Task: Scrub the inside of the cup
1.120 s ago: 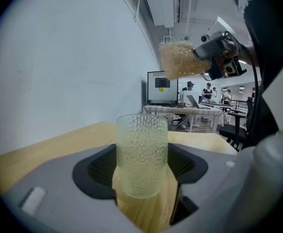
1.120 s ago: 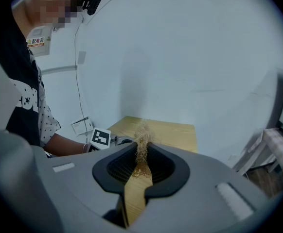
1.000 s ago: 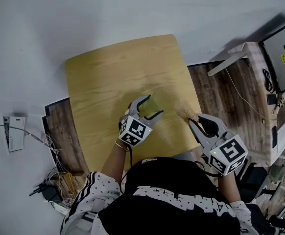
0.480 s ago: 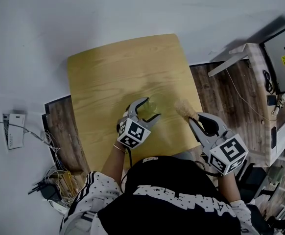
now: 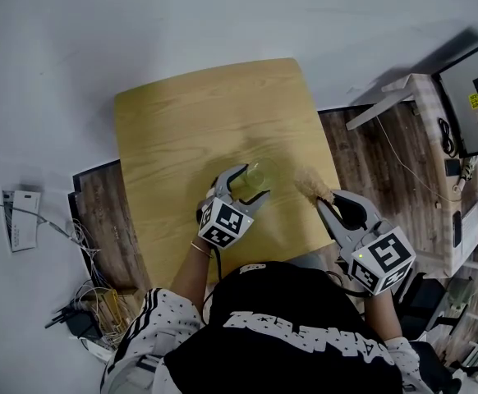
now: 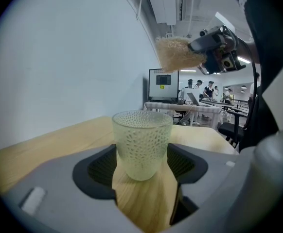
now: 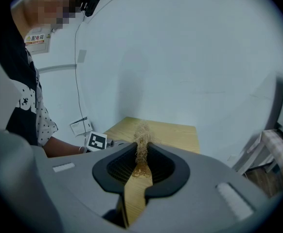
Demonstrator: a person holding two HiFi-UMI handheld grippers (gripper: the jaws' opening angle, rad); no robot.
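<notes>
Tabletop (image 5: 190, 130): left tool (image 5: 254, 180) grips cup (image 6: 142, 142), right tool (image 5: 328, 199) scrubber (image 5: 309, 183).

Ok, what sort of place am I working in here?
Probably an open-plan lab or office workshop, not a kitchen. Beyond the small wooden table there is a monitor, desks with people at them, exposed ceiling ducting and loose cables on the floor.

The cup (image 6: 142, 142) is pale green and translucent, probably glass, its wall dimpled all over. The scrubber (image 7: 141, 142) is a rough tuft of tan fibre. The table (image 5: 190, 130) is light, matt wood grain. The left gripper (image 6: 141, 166) and right gripper (image 7: 140, 171) are smooth matt grey plastic, ribbed black inside the jaws.
</notes>
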